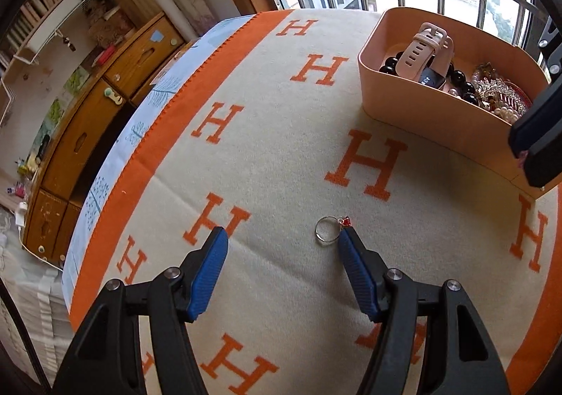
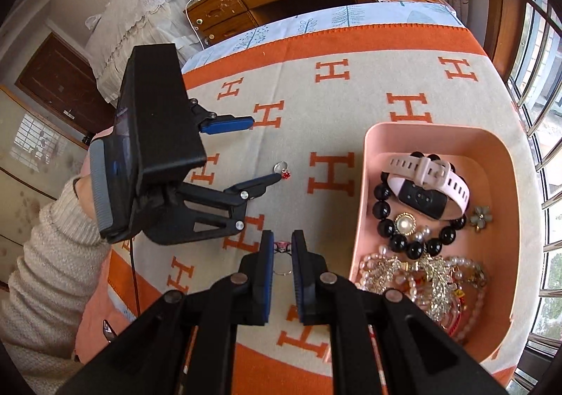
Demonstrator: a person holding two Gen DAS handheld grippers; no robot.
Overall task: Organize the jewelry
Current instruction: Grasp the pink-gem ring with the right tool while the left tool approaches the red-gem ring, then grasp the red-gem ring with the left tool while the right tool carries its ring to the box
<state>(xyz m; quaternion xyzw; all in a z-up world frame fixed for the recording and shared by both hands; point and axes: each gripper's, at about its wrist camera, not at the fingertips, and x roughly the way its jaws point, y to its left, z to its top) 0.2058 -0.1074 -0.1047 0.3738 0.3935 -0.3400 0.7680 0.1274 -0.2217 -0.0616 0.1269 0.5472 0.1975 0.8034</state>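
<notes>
Orange H letters are running across the cream blanket [image 1: 281, 135] that is covering the table, and the jewelry is being sorted on top of it. Left gripper [image 1: 281, 237] is hovering over the cloth with its blue pads [image 1: 207, 275] standing wide apart and nothing between them. A silver ring [image 1: 325, 231] with a small red charm is lying flat on the blanket, just outside the right-hand pad, touching or nearly touching its tip; in the right wrist view that ring [image 2: 281, 168] is sitting at about eleven o'clock from the right gripper [image 2: 282, 245].

Right gripper's pads are drawn close together and are pinching a second ring [image 2: 282, 268]: its thin hoop is hanging in the narrow gap, with a pink-and-black ornament showing near the fingertips.

A pink tray [image 2: 421, 133] is resting on the blanket at about two o'clock from the right gripper. It is holding a pale pink watch [image 2: 426, 173], a black bead bracelet [image 2: 383, 208], a flower brooch [image 2: 482, 215], and a tangle of pearls [image 2: 421, 275] with gold leaf pieces. A cream sleeve [image 2: 45, 254] is showing behind the left gripper, at nine o'clock in that view
</notes>
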